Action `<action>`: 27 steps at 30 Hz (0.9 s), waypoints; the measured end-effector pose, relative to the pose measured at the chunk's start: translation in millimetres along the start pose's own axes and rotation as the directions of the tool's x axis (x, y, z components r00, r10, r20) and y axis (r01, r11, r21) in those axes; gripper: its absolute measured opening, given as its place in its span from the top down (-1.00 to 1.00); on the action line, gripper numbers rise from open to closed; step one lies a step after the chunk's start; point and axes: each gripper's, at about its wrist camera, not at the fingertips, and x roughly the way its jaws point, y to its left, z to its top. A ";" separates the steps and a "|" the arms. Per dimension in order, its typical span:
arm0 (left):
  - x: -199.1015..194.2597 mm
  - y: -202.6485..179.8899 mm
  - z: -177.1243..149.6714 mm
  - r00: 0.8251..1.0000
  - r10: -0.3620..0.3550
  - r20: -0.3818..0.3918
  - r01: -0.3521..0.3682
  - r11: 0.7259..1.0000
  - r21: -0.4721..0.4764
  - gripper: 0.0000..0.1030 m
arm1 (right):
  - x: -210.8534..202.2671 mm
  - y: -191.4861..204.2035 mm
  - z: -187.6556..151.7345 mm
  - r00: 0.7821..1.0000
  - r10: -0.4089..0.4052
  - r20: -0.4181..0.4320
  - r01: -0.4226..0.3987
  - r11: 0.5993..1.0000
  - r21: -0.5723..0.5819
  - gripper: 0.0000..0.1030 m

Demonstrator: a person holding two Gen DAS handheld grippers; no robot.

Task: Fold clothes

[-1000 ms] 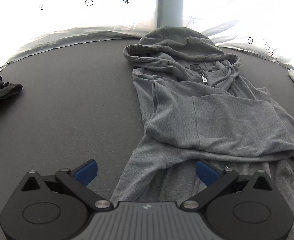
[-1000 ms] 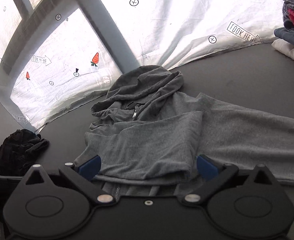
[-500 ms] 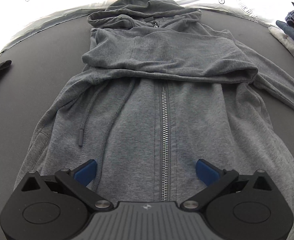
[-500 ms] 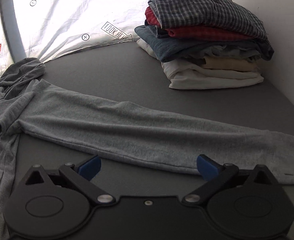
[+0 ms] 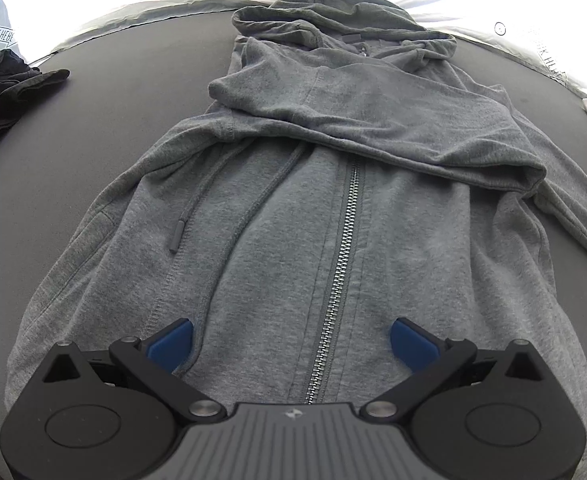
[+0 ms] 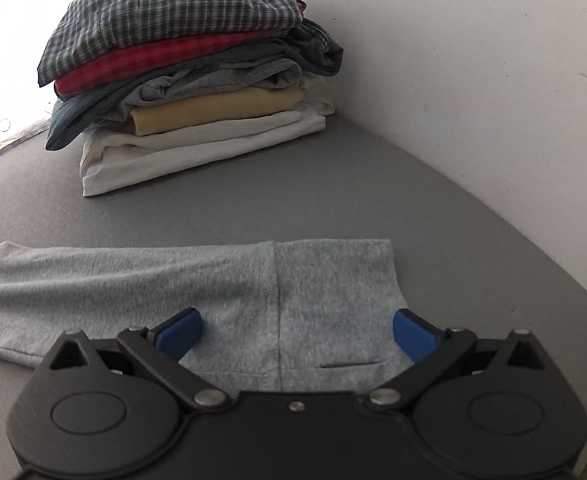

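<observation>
Since a second ago we have swung our right claw [image 6: 295, 330] out to the cuff [image 6: 333, 280] of the hoodie's [image 5: 333, 220] outstretched sleeve, jaws spread wide to straddle it. Our left claw [image 5: 291, 338], also spread, hovers over the hem on the bench [image 5: 113, 120].

Hoodie [image 5: 293, 208] flat on the surface [image 5: 105, 112], hood at the far end, one sleeve [image 5: 373, 120] folded across its chest, other sleeve [image 6: 173, 280] stretched out sideways, clothes stack [image 6: 189, 80] beyond its cuff by the wall [image 6: 473, 60], crumpled garment [image 5: 1, 88] far left
</observation>
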 end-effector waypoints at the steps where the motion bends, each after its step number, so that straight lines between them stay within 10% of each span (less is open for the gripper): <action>1: -0.5 -0.5 -0.9 1.000 0.002 0.005 -0.002 1.000 -0.003 -1.00 | 2.2 -5.7 0.0 1.000 -0.013 0.001 0.013 1.000 0.024 -1.00; 11: -0.2 -0.1 -1.6 1.000 0.007 0.002 -0.007 1.000 -0.021 -1.00 | 11.3 -11.6 1.0 0.999 -0.028 -0.023 0.030 0.994 0.107 -0.96; 23: 1.3 0.7 -3.6 1.000 -0.008 0.023 0.008 1.000 -0.003 -1.00 | -12.7 -21.2 -3.2 0.993 0.117 -0.006 -0.114 0.975 0.192 0.67; 27: 1.4 1.6 -3.9 0.999 -0.017 0.027 0.017 1.000 0.005 -1.00 | -14.2 -41.0 -18.0 0.972 0.235 0.011 -0.210 0.846 0.490 0.76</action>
